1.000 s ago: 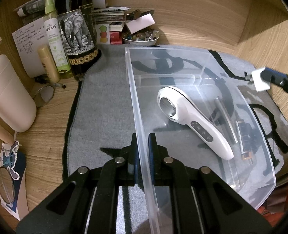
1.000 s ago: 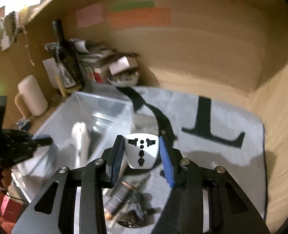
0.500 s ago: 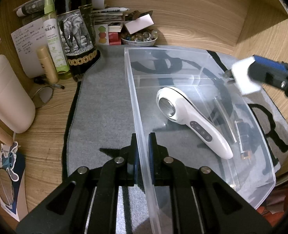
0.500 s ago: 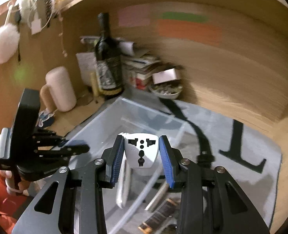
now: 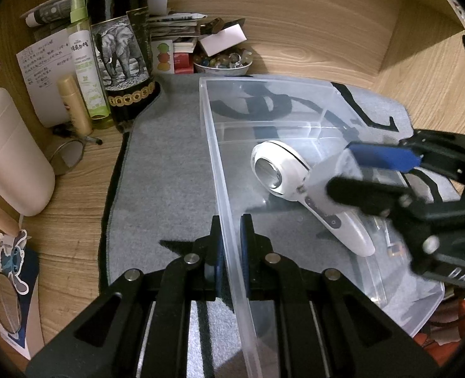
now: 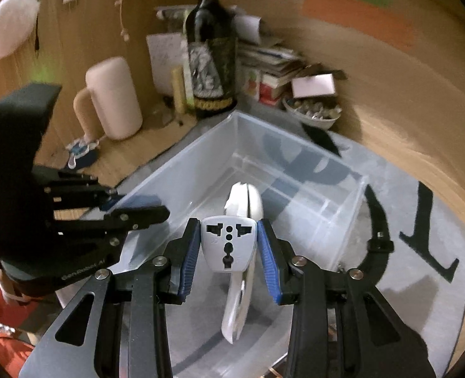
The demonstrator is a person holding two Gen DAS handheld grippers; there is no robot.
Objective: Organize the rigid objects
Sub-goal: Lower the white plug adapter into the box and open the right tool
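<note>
A clear plastic bin (image 5: 264,100) stands on a grey mat (image 5: 169,157). My left gripper (image 5: 230,245) is shut on the bin's left wall; it shows at the left of the right wrist view (image 6: 131,208). My right gripper (image 6: 229,252) is shut on a white travel plug adapter (image 6: 228,244) and holds it above the bin's inside (image 6: 295,189). From the left wrist view the right gripper (image 5: 352,173) hangs over the bin, blurred. A white handheld device (image 5: 295,182) lies on the bin floor under it, also visible in the right wrist view (image 6: 245,201). Small metal items (image 5: 393,247) lie beside it.
A dark wine bottle (image 5: 119,47), a green spray bottle (image 5: 84,60), a gold tube (image 5: 73,104), papers, boxes and a bowl of beads (image 5: 223,63) crowd the back left. A beige mug (image 5: 8,154) and a small mirror (image 5: 66,156) stand at the left. Wooden walls close the back and right.
My right gripper has carried the plug adapter leftward from beside the bin to over its inside, above the white device. My left gripper has kept its hold on the bin wall.
</note>
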